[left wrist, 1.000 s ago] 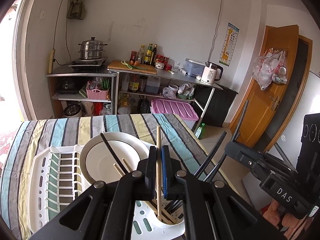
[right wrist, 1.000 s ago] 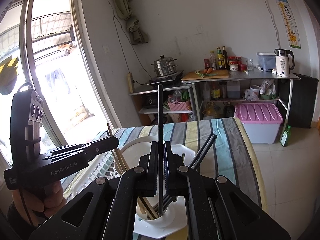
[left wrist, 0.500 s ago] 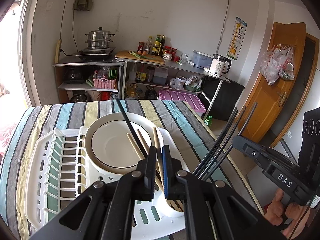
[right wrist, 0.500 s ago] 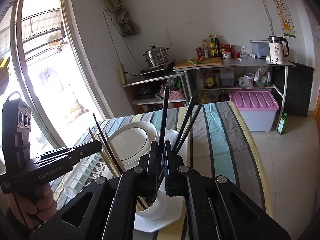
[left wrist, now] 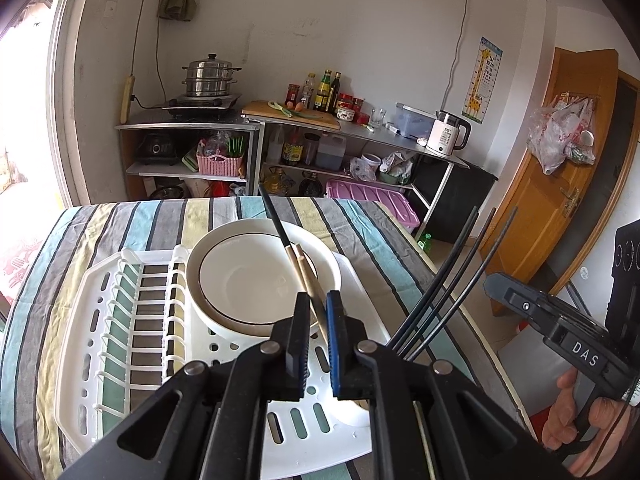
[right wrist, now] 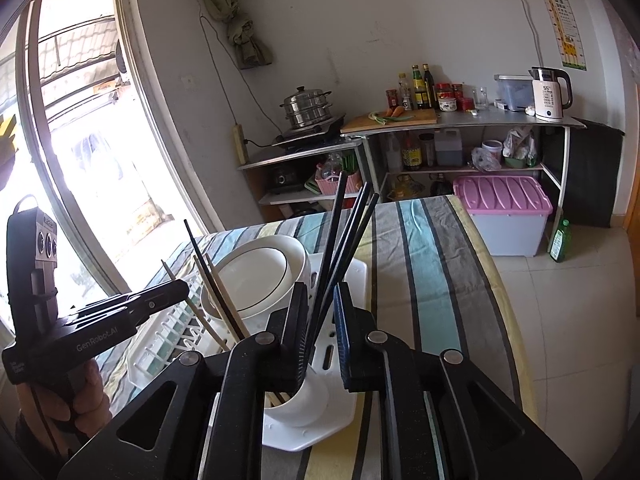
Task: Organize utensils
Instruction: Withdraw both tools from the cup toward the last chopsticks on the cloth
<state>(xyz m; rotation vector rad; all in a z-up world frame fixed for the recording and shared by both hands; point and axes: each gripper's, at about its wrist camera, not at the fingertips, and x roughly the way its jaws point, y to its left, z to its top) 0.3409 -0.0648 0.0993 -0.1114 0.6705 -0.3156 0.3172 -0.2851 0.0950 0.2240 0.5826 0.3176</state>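
Note:
A white utensil cup [right wrist: 298, 400] stands on the white dish rack [left wrist: 132, 344], partly hidden under both grippers. Several black chopsticks [right wrist: 340, 240] and wooden chopsticks [right wrist: 218, 300] lean in it. In the left wrist view the wooden chopsticks [left wrist: 304, 276] and one black chopstick [left wrist: 274, 220] rise between the jaws, and more black chopsticks [left wrist: 452, 280] lean right. My left gripper [left wrist: 317, 344] is slightly open, its jaws clear of the sticks. My right gripper [right wrist: 320, 336] is open around the black chopsticks without pinching them.
A white bowl [left wrist: 260, 280] stands in the rack behind the cup. The rack sits on a striped tablecloth [left wrist: 120, 224]. The table's right edge [right wrist: 504, 300] drops to the tiled floor. Kitchen shelves [left wrist: 248, 152] stand beyond the far edge.
Both grippers let go of their chopsticks and opened. The wooden and black chopsticks dropped into the cup and now lean there. Both grippers tilted further down over the rack.

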